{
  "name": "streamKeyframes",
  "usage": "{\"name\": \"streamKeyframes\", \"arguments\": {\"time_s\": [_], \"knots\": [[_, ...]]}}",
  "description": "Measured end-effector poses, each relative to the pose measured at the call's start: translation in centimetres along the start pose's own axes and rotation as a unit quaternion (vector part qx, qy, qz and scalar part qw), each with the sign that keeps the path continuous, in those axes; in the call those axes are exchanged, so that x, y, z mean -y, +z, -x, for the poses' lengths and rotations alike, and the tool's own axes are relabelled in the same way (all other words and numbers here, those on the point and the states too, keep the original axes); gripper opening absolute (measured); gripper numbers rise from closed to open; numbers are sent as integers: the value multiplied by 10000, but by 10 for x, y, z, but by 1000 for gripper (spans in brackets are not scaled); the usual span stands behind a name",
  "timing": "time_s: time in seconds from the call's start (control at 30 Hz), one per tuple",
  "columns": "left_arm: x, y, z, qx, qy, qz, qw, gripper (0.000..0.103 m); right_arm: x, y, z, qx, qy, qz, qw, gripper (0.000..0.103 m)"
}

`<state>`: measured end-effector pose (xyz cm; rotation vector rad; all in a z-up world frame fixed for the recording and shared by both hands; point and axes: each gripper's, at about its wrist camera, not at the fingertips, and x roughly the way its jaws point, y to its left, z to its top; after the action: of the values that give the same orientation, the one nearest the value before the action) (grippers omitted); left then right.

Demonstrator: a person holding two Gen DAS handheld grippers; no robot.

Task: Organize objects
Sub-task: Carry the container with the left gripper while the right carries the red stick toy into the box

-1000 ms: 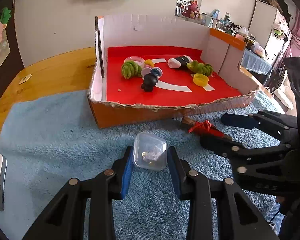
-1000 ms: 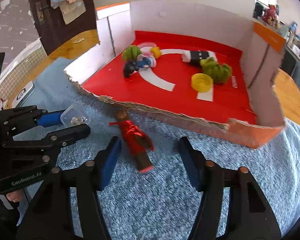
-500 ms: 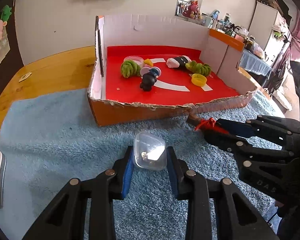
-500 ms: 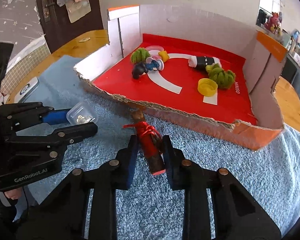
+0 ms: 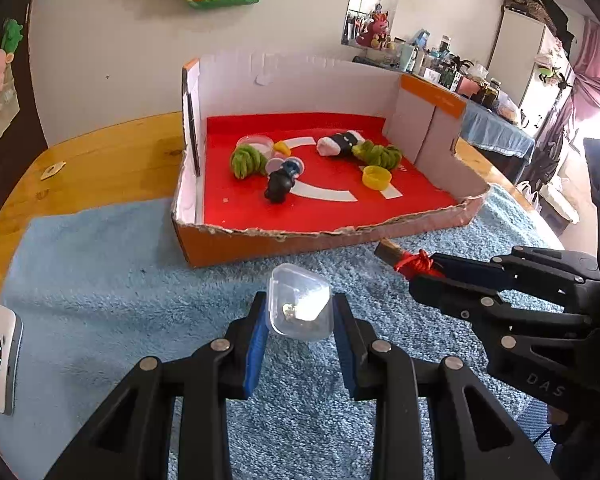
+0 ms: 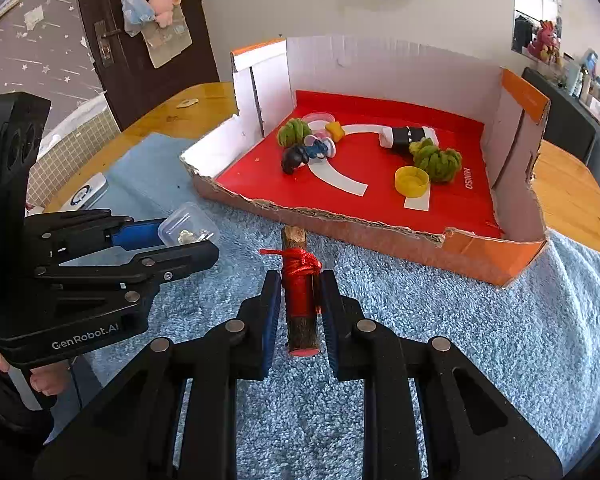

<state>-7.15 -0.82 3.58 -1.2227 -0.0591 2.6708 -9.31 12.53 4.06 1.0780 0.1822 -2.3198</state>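
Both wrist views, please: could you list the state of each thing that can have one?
Left gripper: shut on the clear case.
Right gripper: shut on the stick, jaws just closed.
Clear case: lid shut, held.
Stick: wrapped in red cord, held.
Cardboard box: open, front edge torn.
Yellow cap: open side up, in box.

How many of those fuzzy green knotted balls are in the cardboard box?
2. One green ball sits at the back left beside the clear lid; the other green ball lies toward the right, next to the yellow cap. None seem hidden.

red box floor (image 6: 380,184), blue towel (image 6: 460,340)
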Motion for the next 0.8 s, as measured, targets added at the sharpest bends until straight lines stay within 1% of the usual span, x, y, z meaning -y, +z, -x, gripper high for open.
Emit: {"name": "streamKeyframes", "arguments": {"time_s": [0.37, 0.8], "knots": [[2, 4, 10, 126, -36, 2, 9999, 33, -3, 3, 12, 181, 163, -5, 9997, 19], [2, 19, 17, 301, -61, 7, 9995, 33, -2, 11, 20, 348, 183, 6, 9992, 19]]}}
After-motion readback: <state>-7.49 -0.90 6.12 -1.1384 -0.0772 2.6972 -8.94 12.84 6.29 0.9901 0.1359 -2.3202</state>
